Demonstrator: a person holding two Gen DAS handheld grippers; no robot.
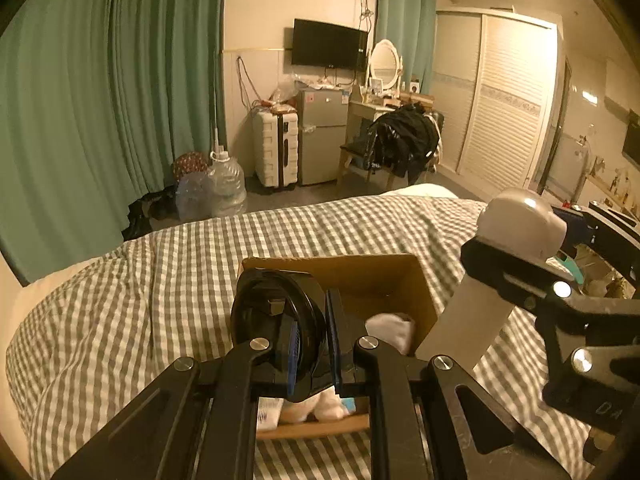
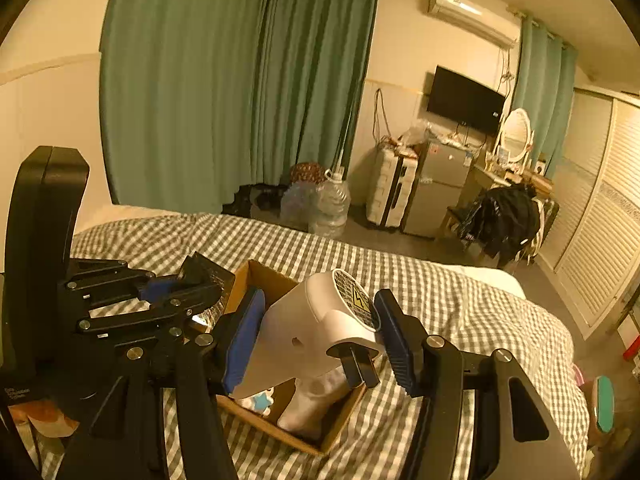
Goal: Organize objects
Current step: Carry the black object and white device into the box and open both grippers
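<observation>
Nearest, the left gripper pinches its blue pads tight on a round, glossy black object with a hard plastic rim. The right gripper stands about half open, clamped on a smooth white hair dryer, a yellow warning sticker on its round end. Both are held just above an open brown cardboard box holding soft white items. The box rests on a bed covered by a rumpled grey-and-white checked cloth. Beyond the bed, on a dark floor, stand clear plastic water jugs, a ribbed white suitcase and a small metal fridge. Pleated green curtains, a wall television and slatted wardrobe doors close the room.
</observation>
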